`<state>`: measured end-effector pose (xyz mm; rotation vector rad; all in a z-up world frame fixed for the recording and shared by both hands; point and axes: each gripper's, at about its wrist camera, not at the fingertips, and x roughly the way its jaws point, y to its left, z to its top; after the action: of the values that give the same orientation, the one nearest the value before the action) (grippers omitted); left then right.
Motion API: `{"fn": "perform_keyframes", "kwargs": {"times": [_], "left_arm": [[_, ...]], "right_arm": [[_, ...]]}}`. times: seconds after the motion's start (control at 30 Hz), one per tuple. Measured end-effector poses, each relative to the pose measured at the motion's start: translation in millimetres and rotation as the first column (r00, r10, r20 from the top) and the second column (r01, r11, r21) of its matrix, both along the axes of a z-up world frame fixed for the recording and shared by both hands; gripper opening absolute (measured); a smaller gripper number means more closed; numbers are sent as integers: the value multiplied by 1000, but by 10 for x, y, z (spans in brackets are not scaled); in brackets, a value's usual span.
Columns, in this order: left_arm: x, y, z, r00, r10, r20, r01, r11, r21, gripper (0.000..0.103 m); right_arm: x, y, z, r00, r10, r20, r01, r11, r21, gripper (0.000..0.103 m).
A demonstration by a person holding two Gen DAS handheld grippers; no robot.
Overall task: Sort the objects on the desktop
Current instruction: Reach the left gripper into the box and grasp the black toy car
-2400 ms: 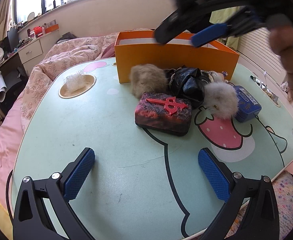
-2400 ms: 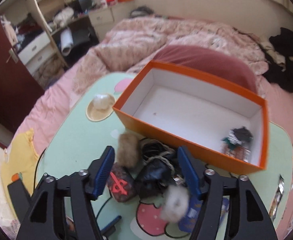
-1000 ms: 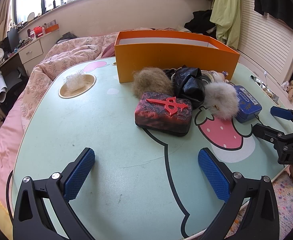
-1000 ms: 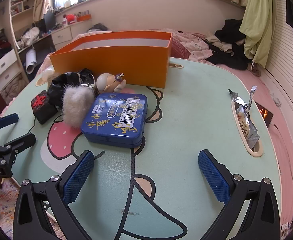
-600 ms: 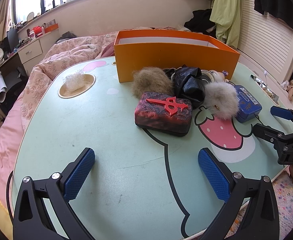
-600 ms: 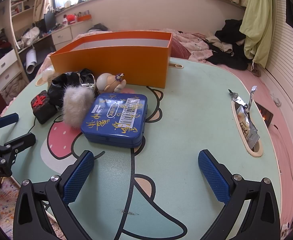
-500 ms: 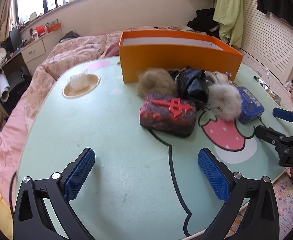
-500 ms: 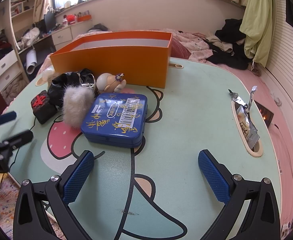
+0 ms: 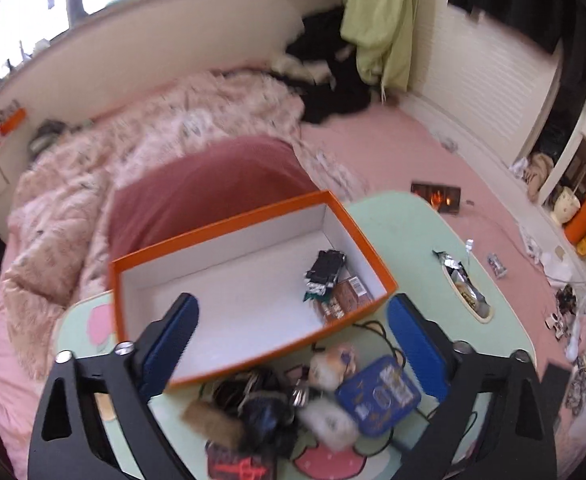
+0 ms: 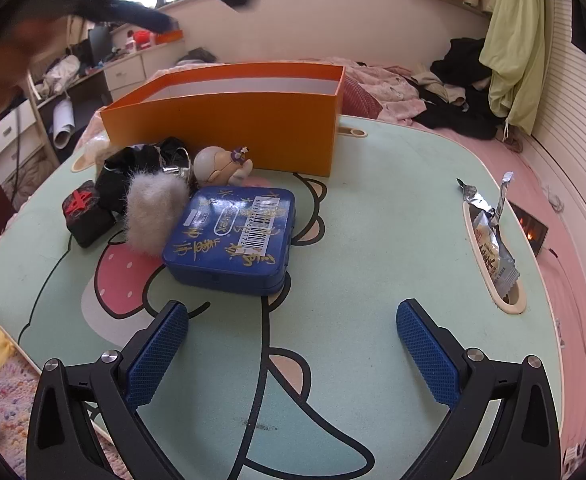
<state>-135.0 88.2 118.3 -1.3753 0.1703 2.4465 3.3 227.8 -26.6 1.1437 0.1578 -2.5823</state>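
An open orange box [image 9: 373,268] [image 10: 229,120] stands at the back of the mint table; small packets [image 9: 329,280] lie in its right end. In front of it lie a blue tin [image 10: 233,236] [image 9: 379,394], a white fur ball [image 10: 151,212] [image 9: 329,420], a brown fur ball [image 9: 213,420], a black bag [image 10: 133,176] [image 9: 265,412], a round figurine [image 10: 221,166] [image 9: 331,362] and a red-black case [image 10: 85,212] [image 9: 237,466]. My left gripper [image 9: 293,344] is open and empty, high above the pile. My right gripper [image 10: 293,348] is open and empty, low over the table's front.
A snack wrapper [image 10: 489,236] [image 9: 463,284] sits in the table's right cup recess. A bed with pink bedding [image 9: 133,152] lies behind the table. The left hand and gripper blur across the top left of the right wrist view [image 10: 133,4].
My left gripper has risen from low at the table's front to high above the pile, looking down into the box. My right gripper has not moved.
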Motion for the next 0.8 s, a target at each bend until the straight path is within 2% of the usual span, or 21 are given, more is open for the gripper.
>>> {"fn": "perform_keyframes", "kwargs": {"times": [0.07,0.1,0.17,0.27,0.57,0.6,0.63,0.67,0.7,0.8], "left_arm": [[-290,127,-237,990,-37,135,32,999,36,79],[-405,171,-355,984,-34,177,28,999,35,76],[-552,207,-567,975,0,222,1,1000,-5,66],[-673,211,-765,959,18,283,-22,1000,10,61],[-623,295,-898,952,-56,300,33,996,83,60],[-636,279,-897,951,-62,303,32,994,104,57],[-651,258,-891,949,-68,308,28,991,133,43],[-669,226,-879,949,-64,307,18,988,151,35],[-684,186,-864,953,-53,299,4,987,159,31],[-710,53,-905,951,-31,308,-31,981,194,31]], "right_arm": [[5,-2,2,1000,0,0,0,1000,0,103],[7,-4,3,1000,0,-1,0,1000,-1,103],[10,-7,7,1000,0,-1,0,1000,-2,103],[10,-13,15,1000,1,-2,-1,1000,-3,103],[15,-12,11,1000,0,-2,0,1000,-4,103],[14,-12,10,1000,1,-2,-1,1000,-3,103],[15,-11,9,1000,0,-2,0,1000,-3,103],[18,-17,12,1000,0,-2,0,1000,-4,103],[17,-14,11,1000,0,-3,0,1000,-4,103],[11,-4,4,1000,1,-3,-1,1000,-3,103]]}}
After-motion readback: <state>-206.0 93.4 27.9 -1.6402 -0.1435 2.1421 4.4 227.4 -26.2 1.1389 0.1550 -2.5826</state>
